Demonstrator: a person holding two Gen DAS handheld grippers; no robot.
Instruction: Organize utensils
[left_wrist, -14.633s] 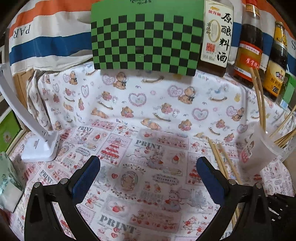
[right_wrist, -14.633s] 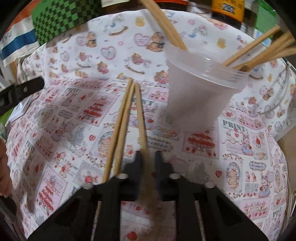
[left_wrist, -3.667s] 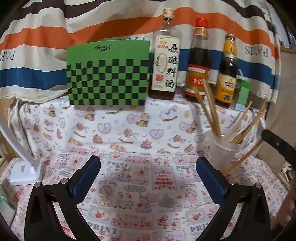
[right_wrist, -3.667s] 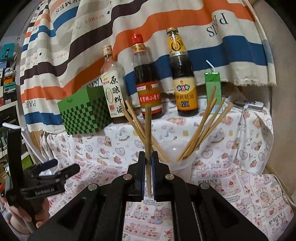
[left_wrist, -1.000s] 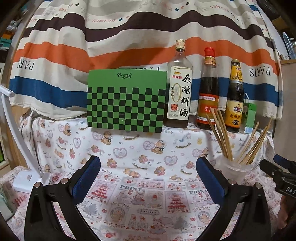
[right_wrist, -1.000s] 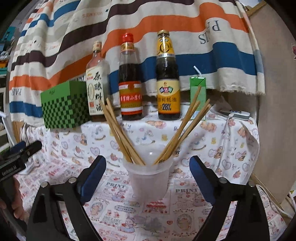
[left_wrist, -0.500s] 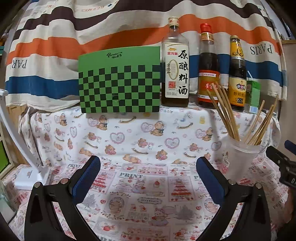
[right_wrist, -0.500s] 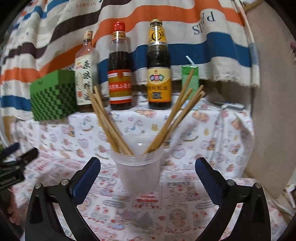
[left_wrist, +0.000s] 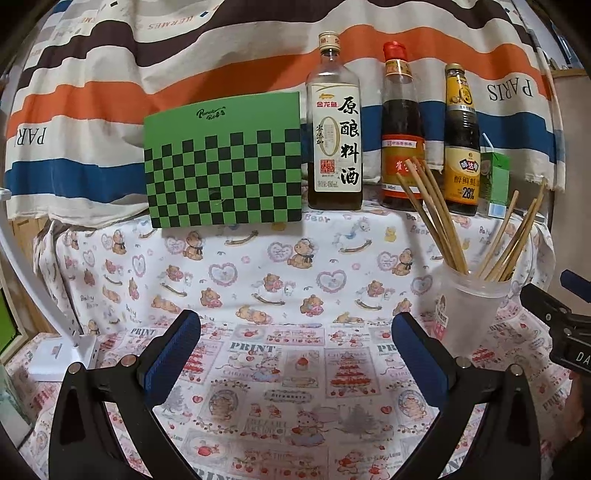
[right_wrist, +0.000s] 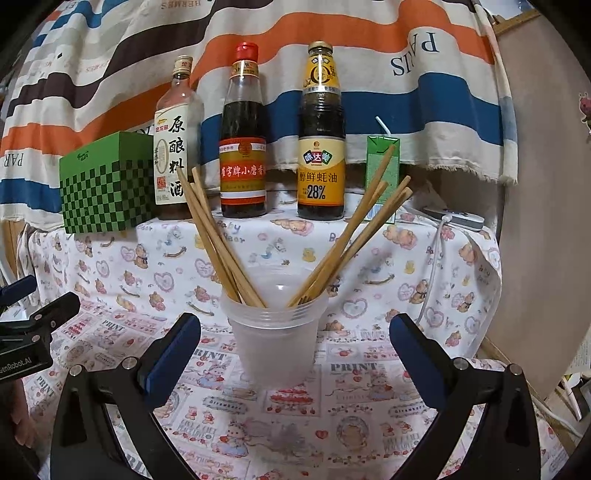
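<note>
A white lamp base is seen only in the left view, a cabled white device only in the right. On the printed-cloth surface, wooden chopsticks are fanned in a translucent ribbed cup (upright). Both left tongs and right tongs are spread wide, nothing gripped.

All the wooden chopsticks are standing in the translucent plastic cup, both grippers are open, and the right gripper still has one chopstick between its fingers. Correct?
Not quite. The right gripper holds nothing: the right wrist view shows its jaws wide apart with only the translucent plastic cup between them. The rest stands: the wooden chopsticks are in the cup, and the left gripper is open too.
</note>
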